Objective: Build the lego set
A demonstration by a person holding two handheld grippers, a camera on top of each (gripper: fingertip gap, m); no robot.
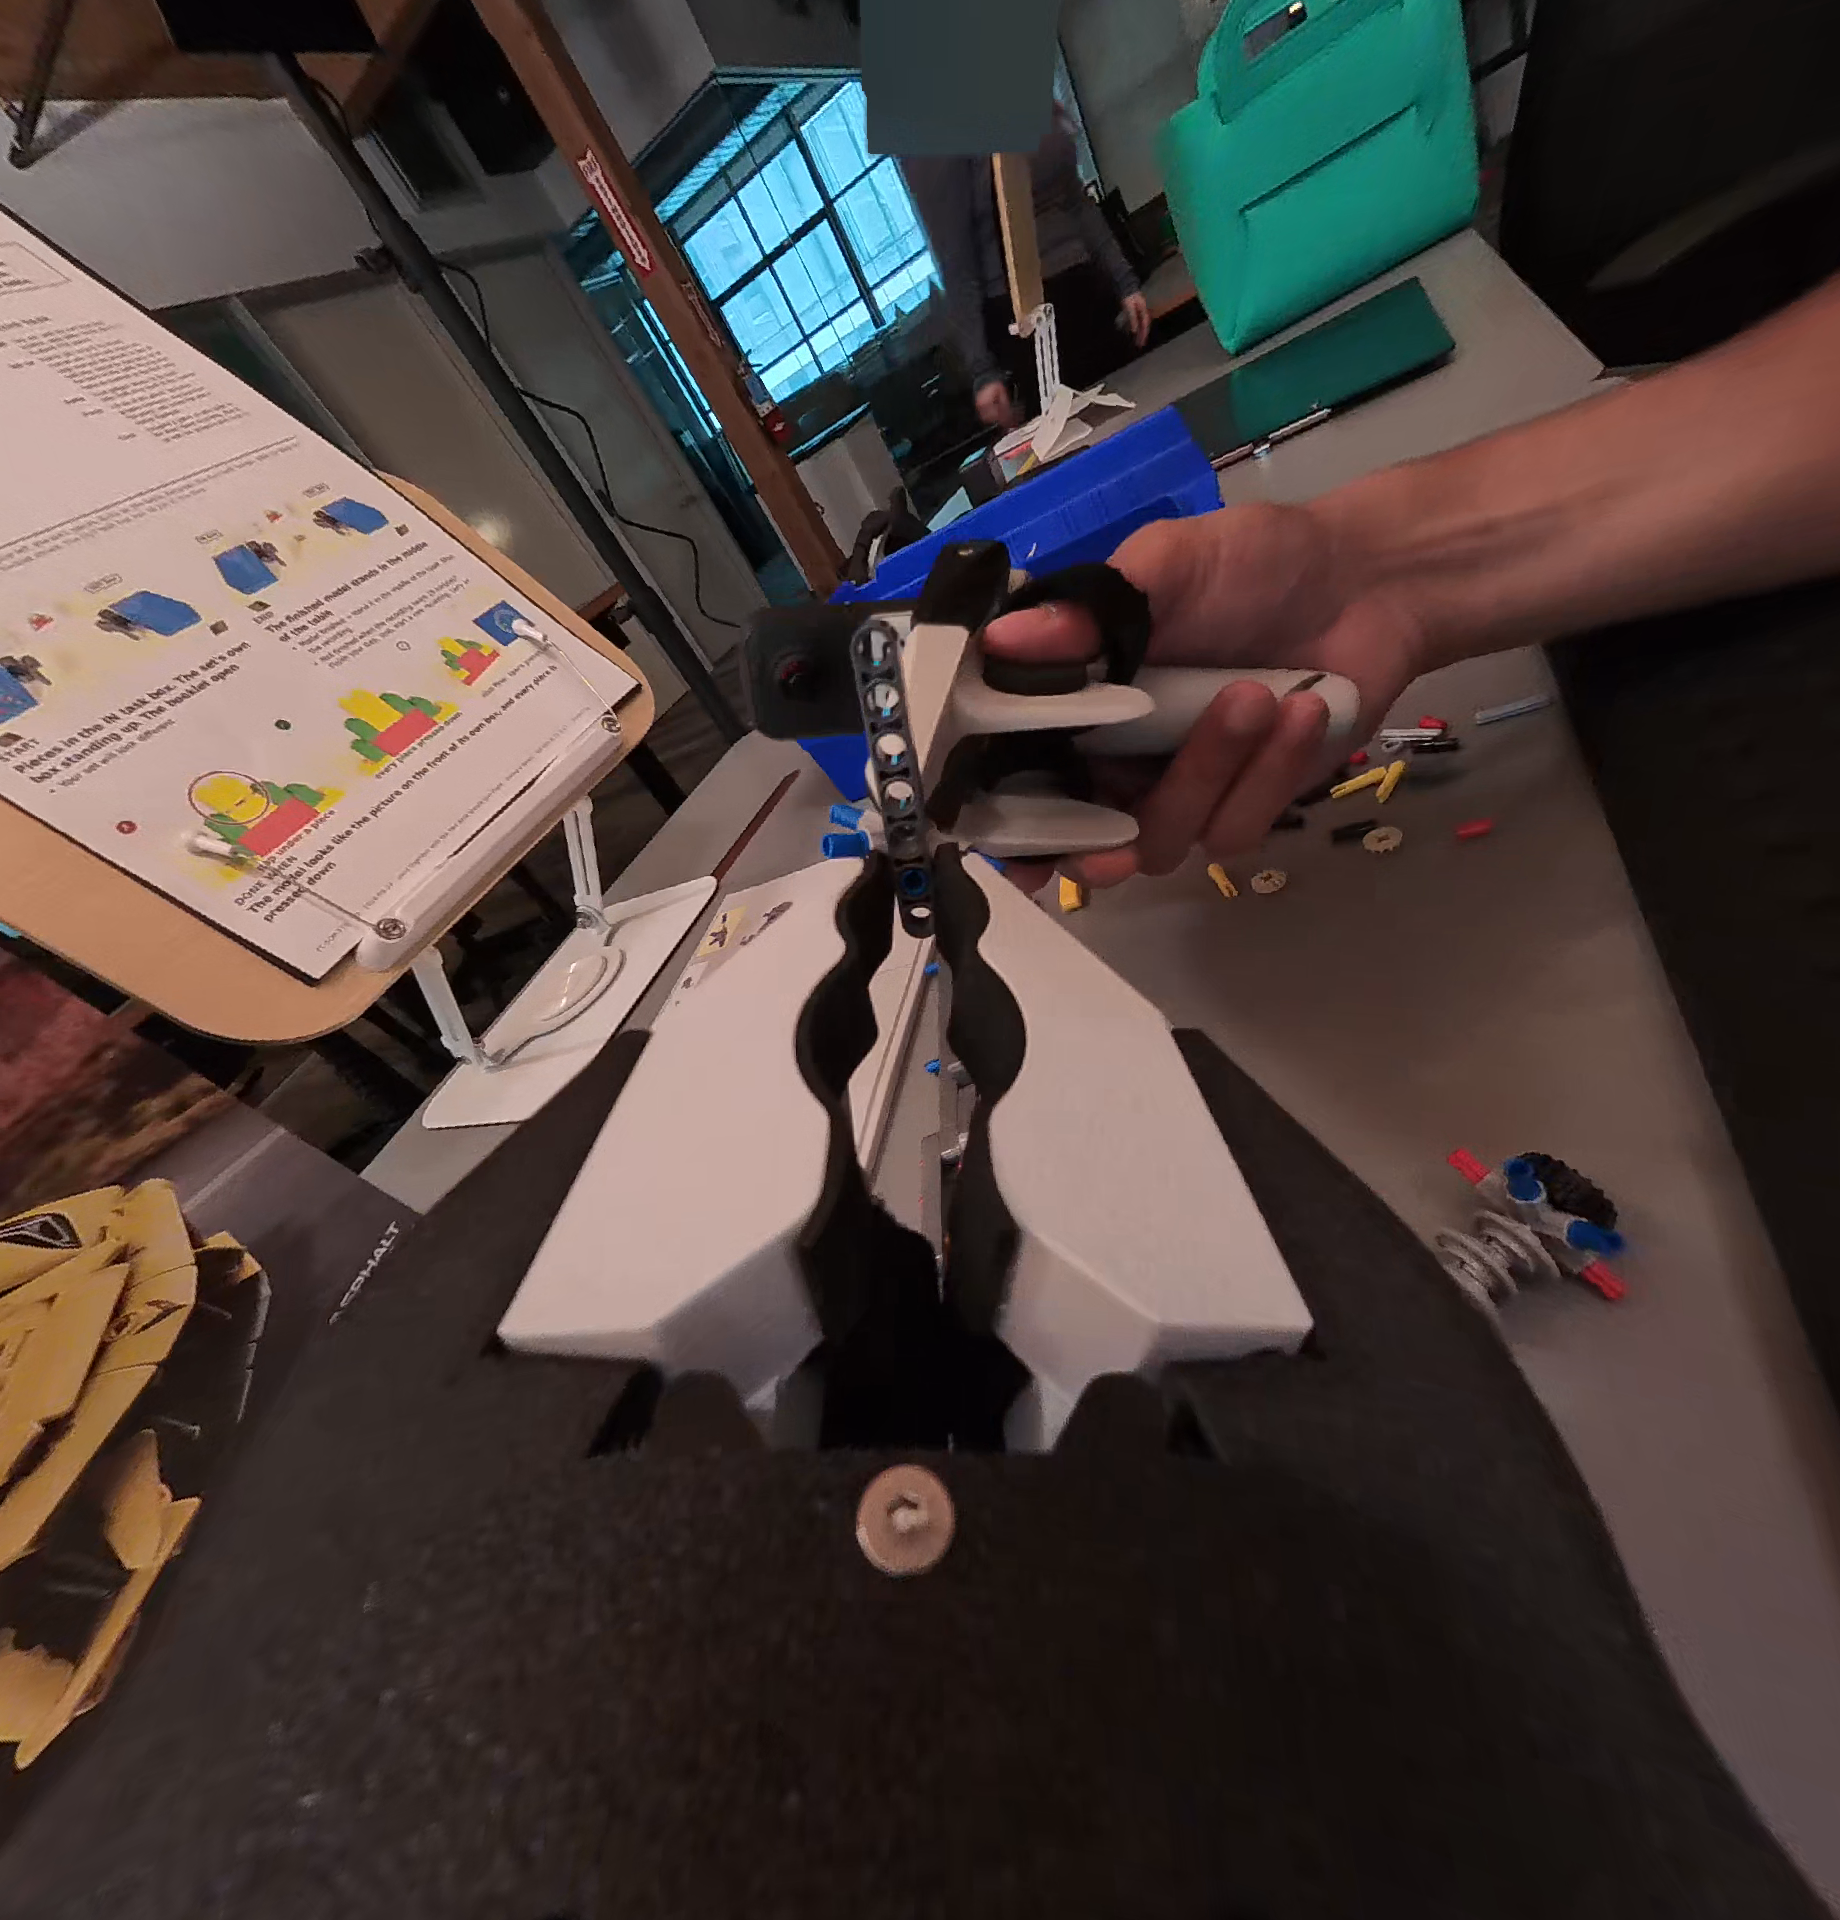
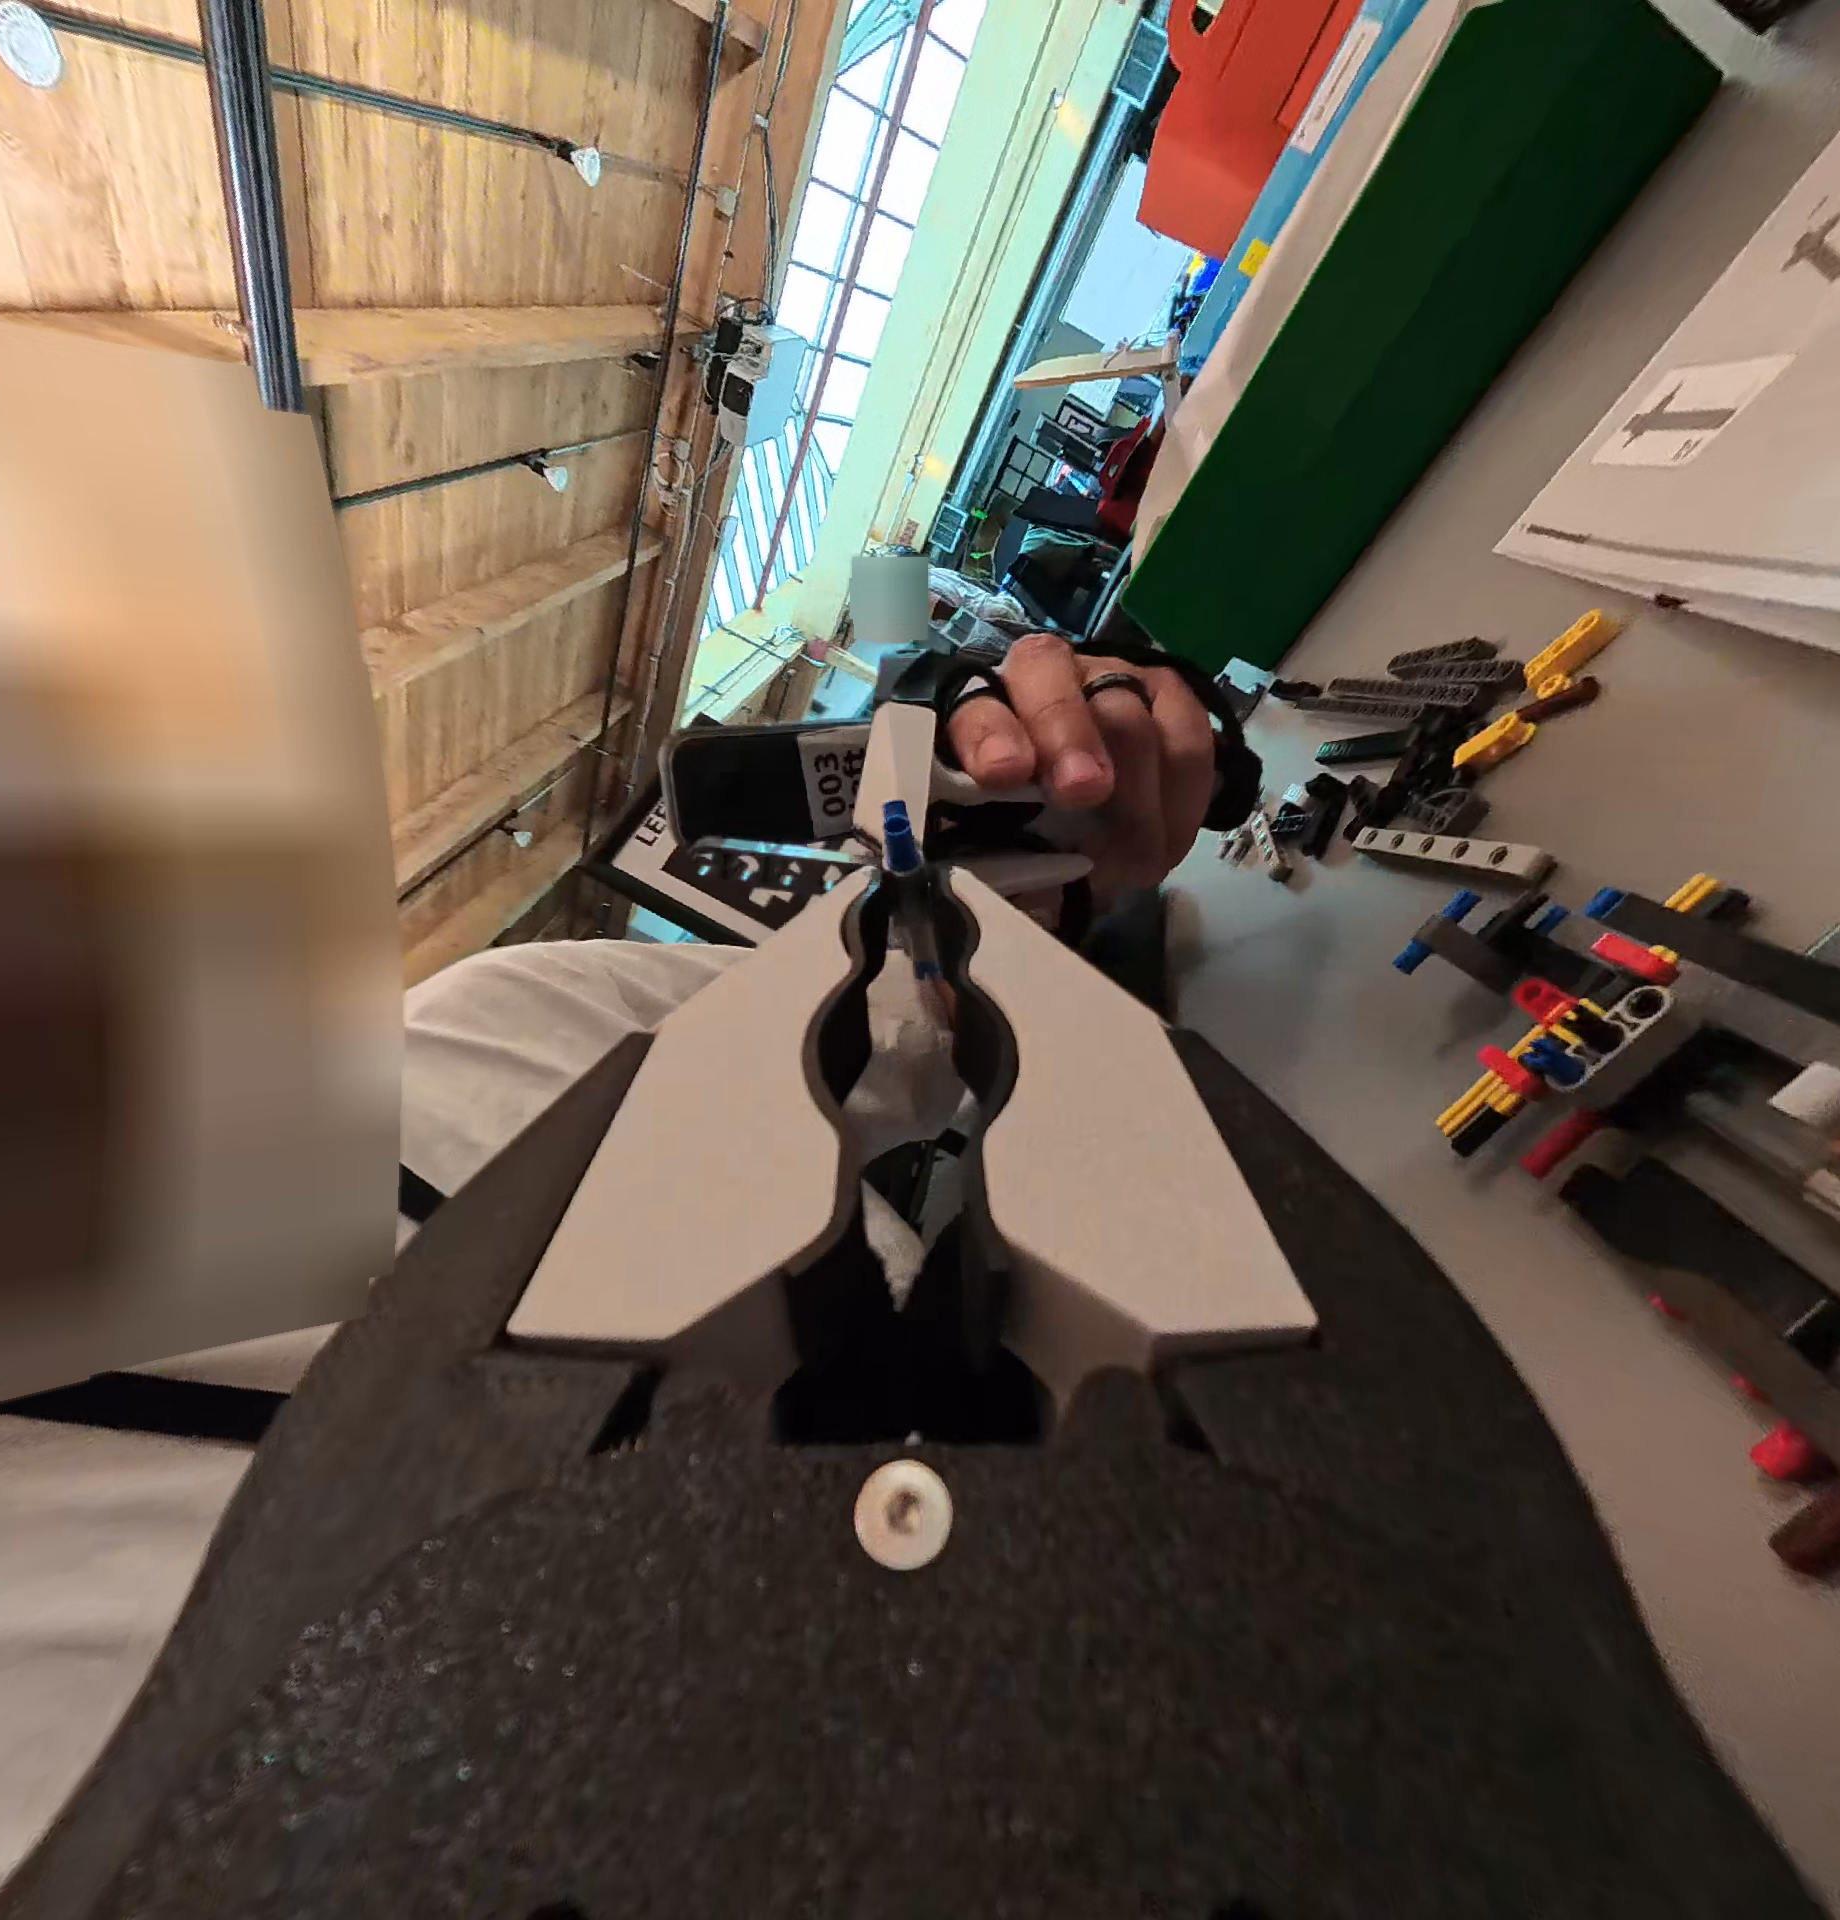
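Left wrist view: black lego beam (image 1: 893,764) stands upright at 12 o'clock, lower end pinched between the closed tips of the left hand-held gripper (image 1: 914,894). Right hand-held gripper (image 1: 931,727) meets the beam from 3 o'clock, held by a hand (image 1: 1238,675). Right wrist view: right hand-held gripper (image 2: 900,883) closed on a blue pin (image 2: 898,831). Loose pins (image 1: 1363,779) lie on the grey surface (image 1: 1415,987) at 2 o'clock, small subassembly (image 1: 1539,1221) at 4 o'clock, instruction sheet (image 1: 220,582) on a stand at 10 o'clock.
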